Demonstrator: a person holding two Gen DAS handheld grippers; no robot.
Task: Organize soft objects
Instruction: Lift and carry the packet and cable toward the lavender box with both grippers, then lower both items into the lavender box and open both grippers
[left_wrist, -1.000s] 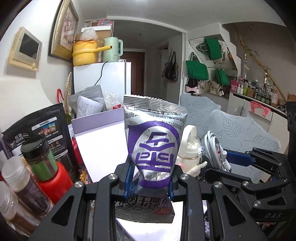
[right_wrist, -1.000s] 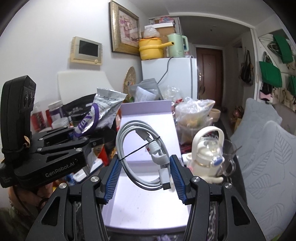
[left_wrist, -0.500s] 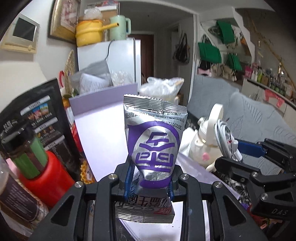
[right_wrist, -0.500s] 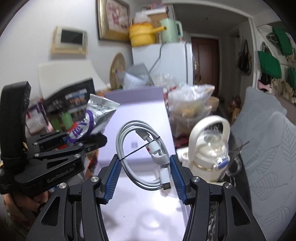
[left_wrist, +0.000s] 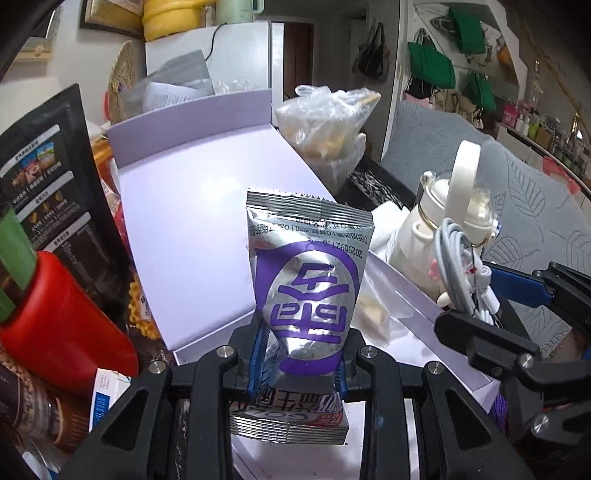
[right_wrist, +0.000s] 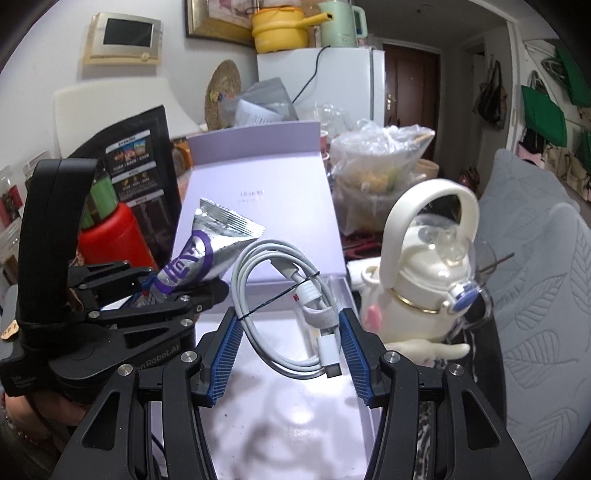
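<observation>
Foil snack packet (left_wrist: 308, 291) pinched low in the left gripper (left_wrist: 299, 354) and coiled cable (right_wrist: 291, 310) clamped in the right gripper (right_wrist: 288, 354) risked colliding, or slipping loose, above the lilac box (right_wrist: 258, 192).

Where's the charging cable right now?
Clamped in the right gripper: the coiled cable hangs over the open lavender box, left of the white bottle.

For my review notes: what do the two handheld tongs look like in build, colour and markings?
Both are matte black plastic linkage frames joined by silver round-head screws, with ribbed blue pads lining the fingers. The right tongs show this most clearly. The left tongs carry white "GenRobot.AI" lettering on the side and a tall black block behind. No cables are visible on either.
</observation>
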